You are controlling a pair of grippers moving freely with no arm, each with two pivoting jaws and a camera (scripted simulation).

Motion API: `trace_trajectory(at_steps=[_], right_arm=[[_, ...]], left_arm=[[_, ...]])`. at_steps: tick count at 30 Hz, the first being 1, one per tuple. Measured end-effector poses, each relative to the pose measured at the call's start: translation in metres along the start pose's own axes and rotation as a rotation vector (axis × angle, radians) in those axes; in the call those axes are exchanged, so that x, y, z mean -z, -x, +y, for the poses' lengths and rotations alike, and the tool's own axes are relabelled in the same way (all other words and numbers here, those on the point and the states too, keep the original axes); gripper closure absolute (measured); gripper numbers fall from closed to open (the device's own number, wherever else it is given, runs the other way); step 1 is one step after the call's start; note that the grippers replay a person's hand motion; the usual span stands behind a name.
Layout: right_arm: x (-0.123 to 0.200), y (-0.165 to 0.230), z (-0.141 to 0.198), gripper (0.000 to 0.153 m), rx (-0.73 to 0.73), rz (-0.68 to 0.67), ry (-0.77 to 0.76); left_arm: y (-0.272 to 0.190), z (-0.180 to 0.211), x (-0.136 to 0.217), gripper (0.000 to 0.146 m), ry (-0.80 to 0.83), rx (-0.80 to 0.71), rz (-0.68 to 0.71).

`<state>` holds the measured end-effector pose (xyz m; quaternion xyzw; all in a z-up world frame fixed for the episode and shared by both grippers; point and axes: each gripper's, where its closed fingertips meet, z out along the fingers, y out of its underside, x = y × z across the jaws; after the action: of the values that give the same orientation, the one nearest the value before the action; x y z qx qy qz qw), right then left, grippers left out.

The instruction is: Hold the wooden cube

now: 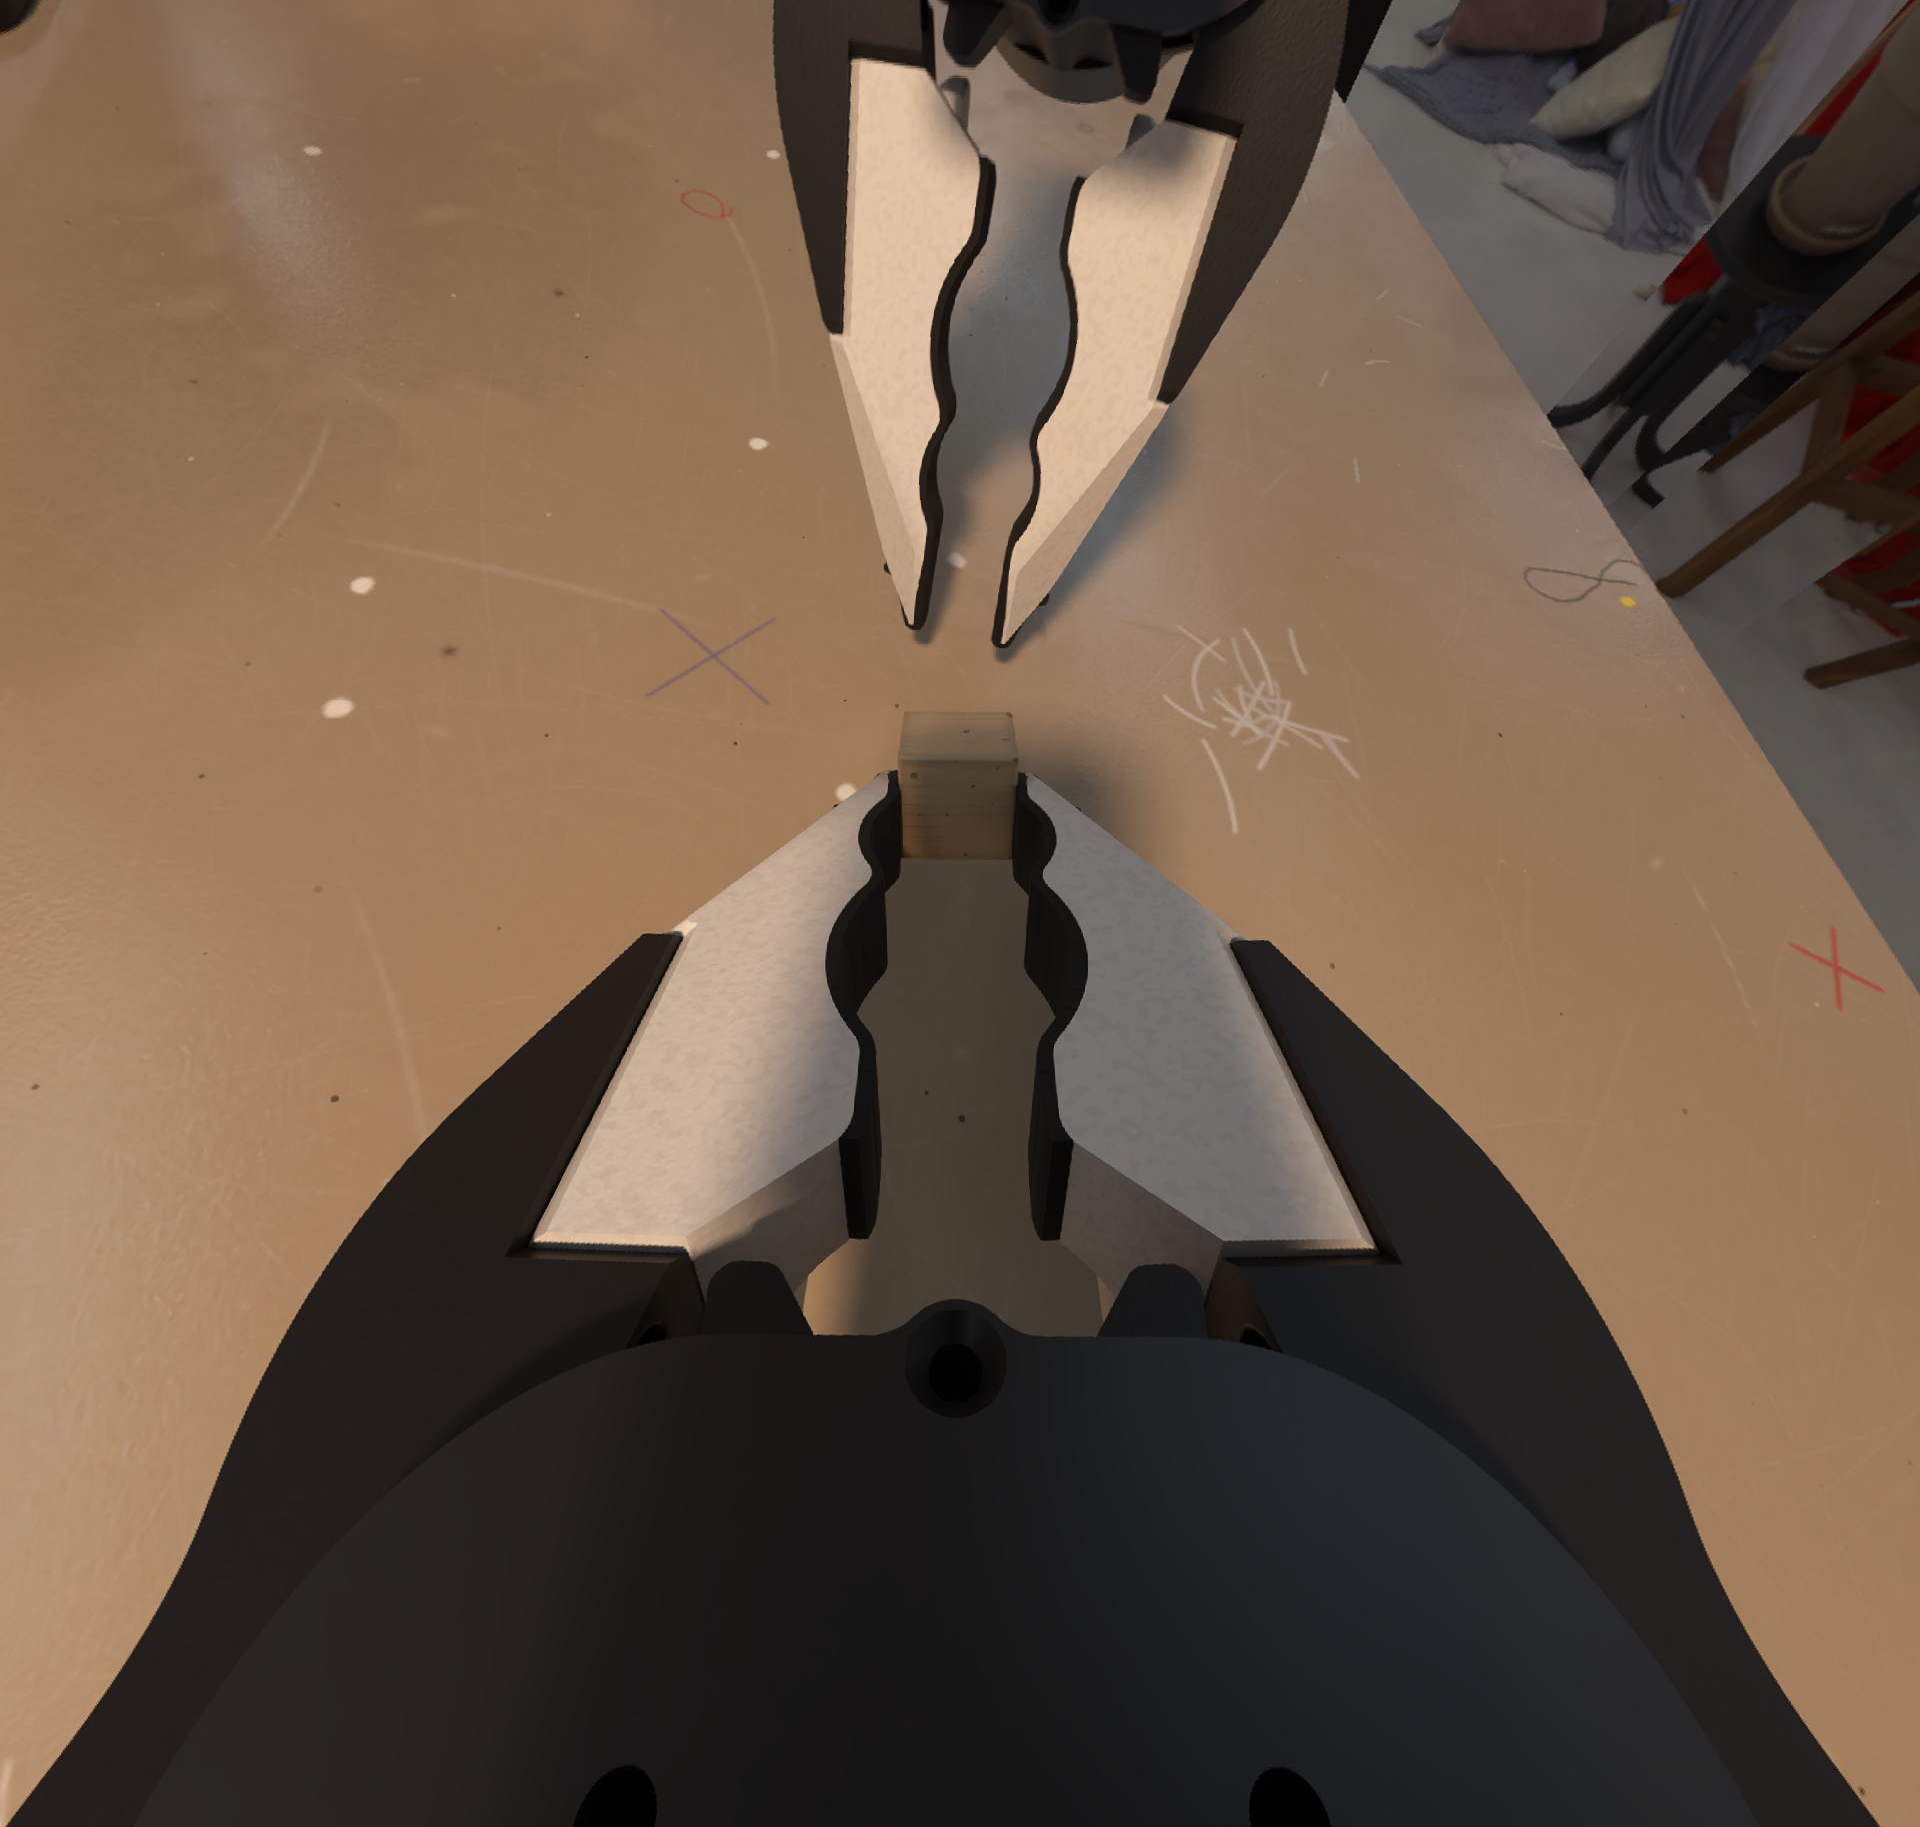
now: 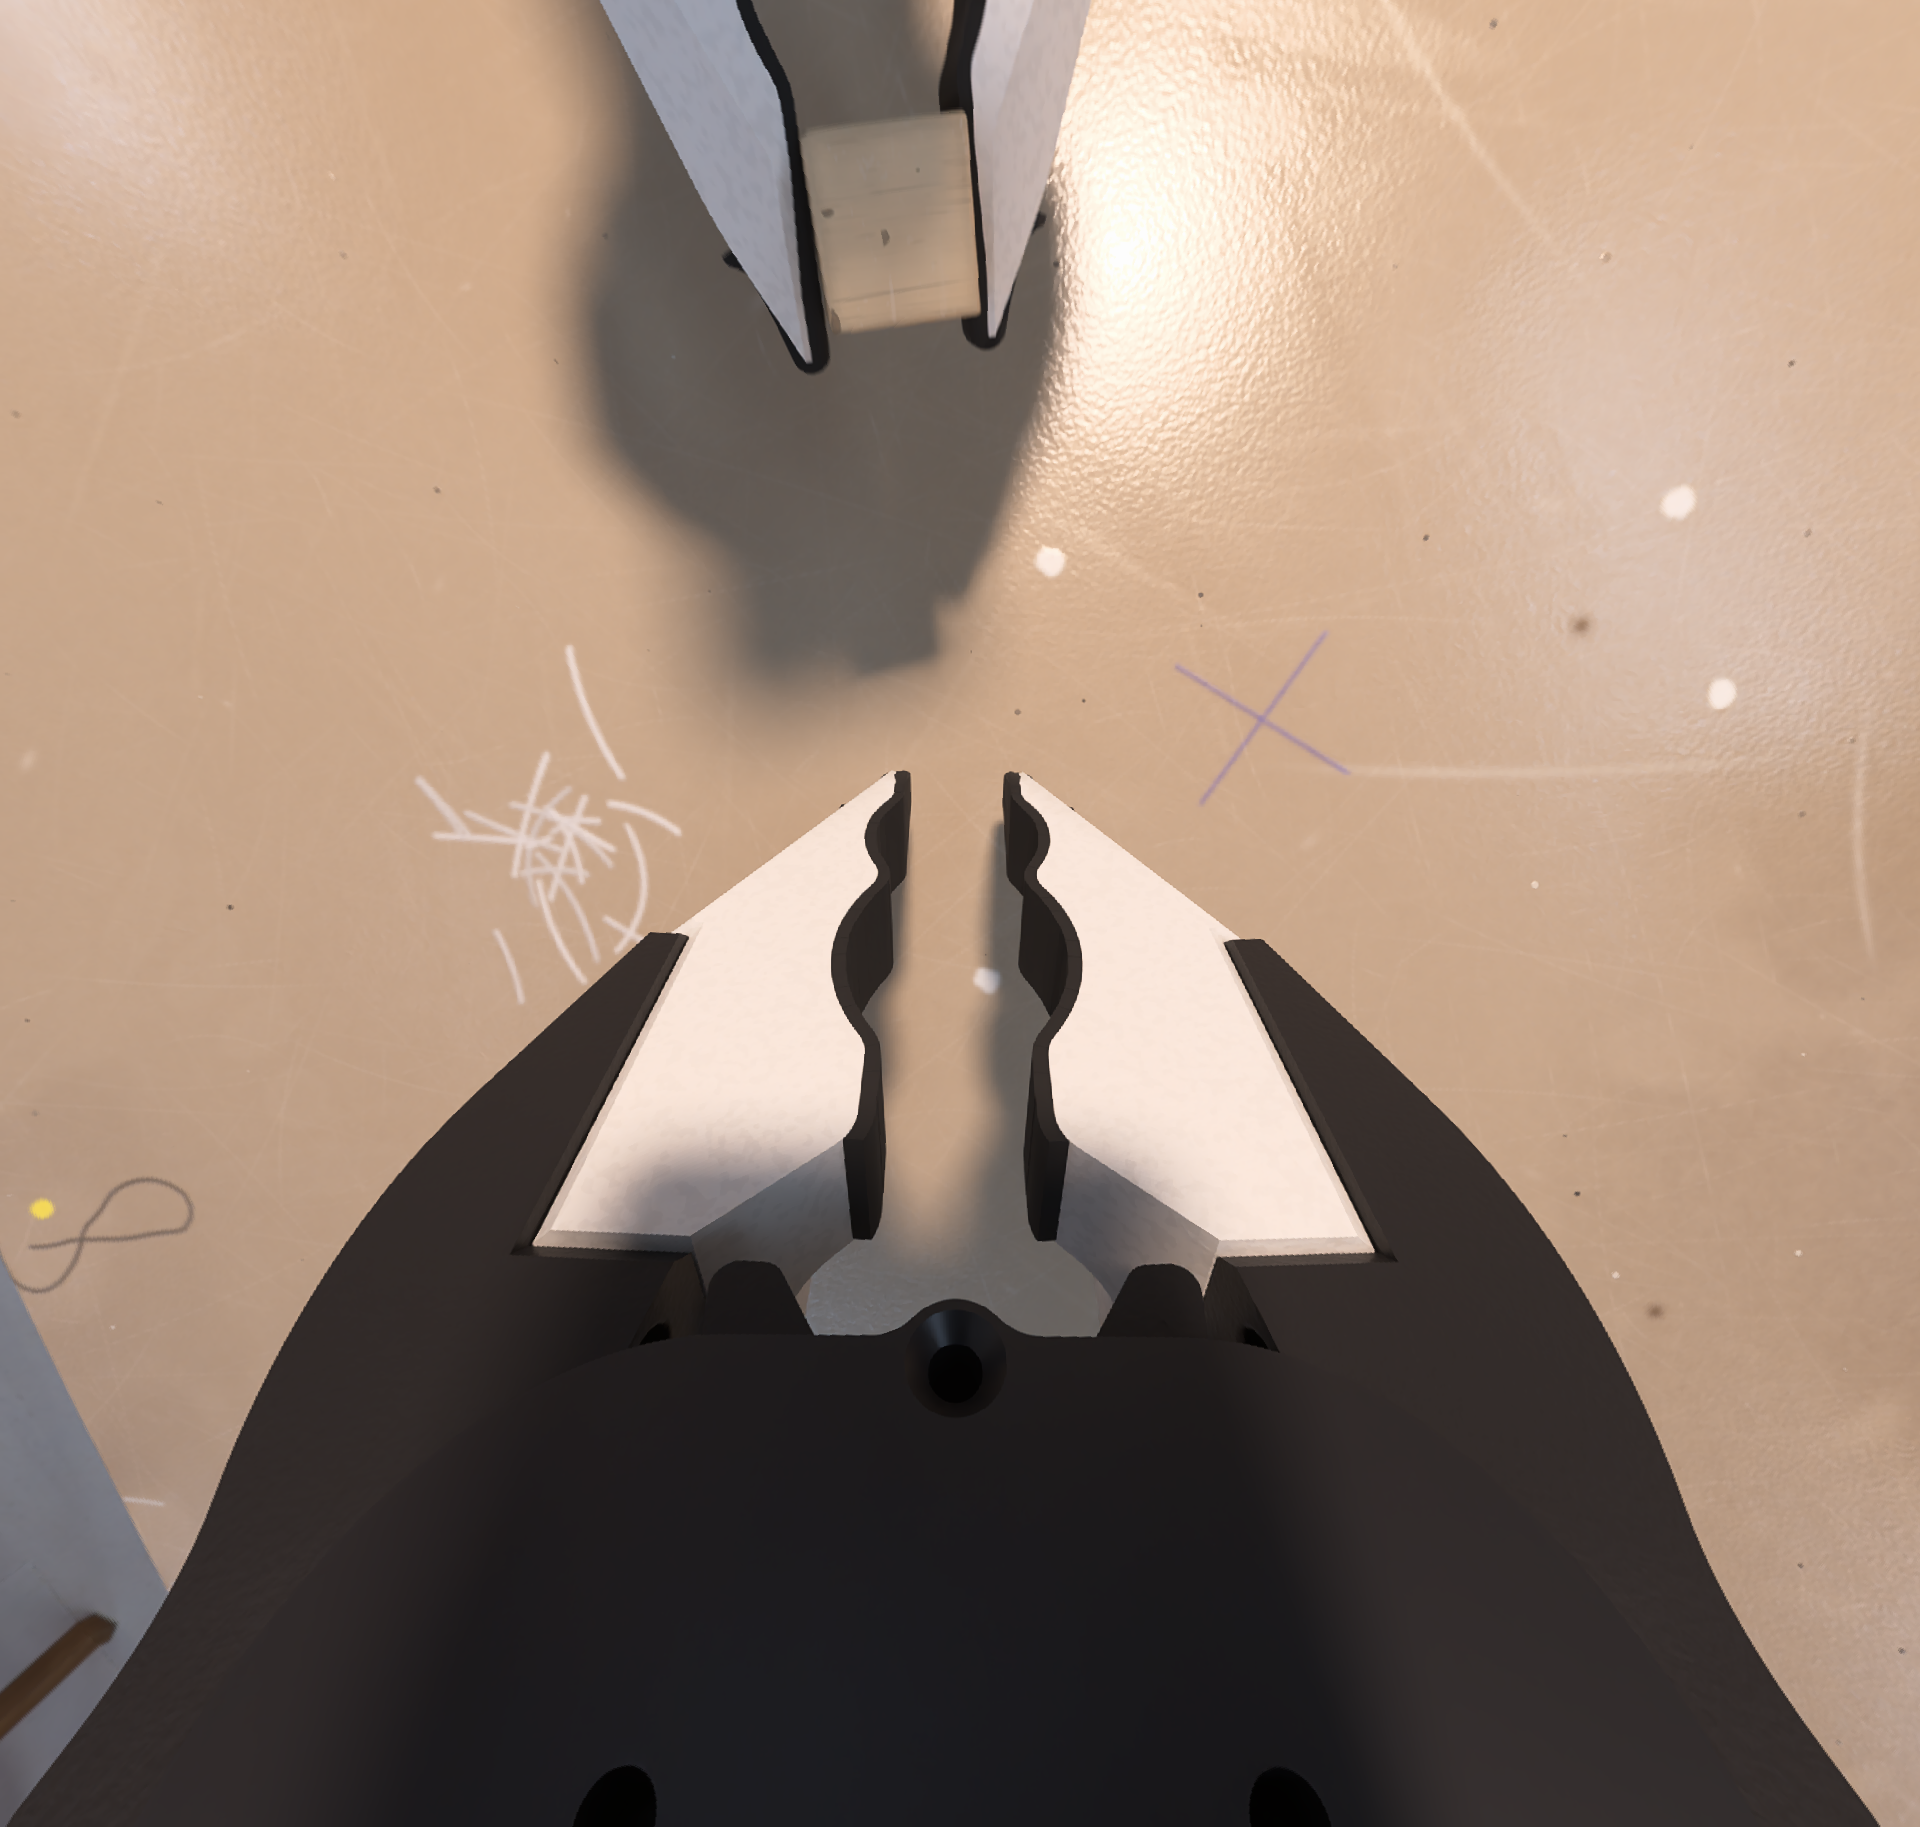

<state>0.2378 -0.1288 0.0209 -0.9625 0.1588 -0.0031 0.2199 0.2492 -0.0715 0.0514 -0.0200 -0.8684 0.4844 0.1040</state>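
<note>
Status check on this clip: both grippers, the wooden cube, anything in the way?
Left gripper shut on wooden cube, fingers on opposite faces. Right gripper empty, narrow gap, facing cube. Tan table between them bare but for scribbles.

Scuffed tan table (image 1: 312,946), cluttered floor (image 1: 1455,146)

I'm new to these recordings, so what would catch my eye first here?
Most striking is the small wooden cube, pinched between the fingertips of the left gripper at the middle of the tan table. Facing it tip to tip is the right gripper, fingers slightly apart and holding nothing. White scratch marks lie beside them.
</note>
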Motion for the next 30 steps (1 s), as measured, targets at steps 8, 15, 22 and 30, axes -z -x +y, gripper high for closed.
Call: trace_trajectory(at_steps=[8, 15, 22, 30], right_arm=[[-0.006, 0.0, 0.007, 0.135, -0.005, 0.007, 0.042], [-0.005, -0.003, 0.009, 0.135, -0.017, 0.006, 0.039], [-0.004, -0.001, 0.006, 0.135, -0.02, -0.004, 0.025], [-0.004, -0.003, 0.01, 0.135, -0.022, 0.005, 0.045]], left_arm=[[0.001, 0.0, 0.003, 0.126, 0.02, -0.032, -0.016], [0.004, 0.005, 0.011, 0.126, 0.042, -0.027, -0.016], [0.006, 0.011, 0.021, 0.126, 0.064, -0.025, -0.001], [0.005, 0.006, 0.013, 0.126, 0.032, -0.012, -0.008]])
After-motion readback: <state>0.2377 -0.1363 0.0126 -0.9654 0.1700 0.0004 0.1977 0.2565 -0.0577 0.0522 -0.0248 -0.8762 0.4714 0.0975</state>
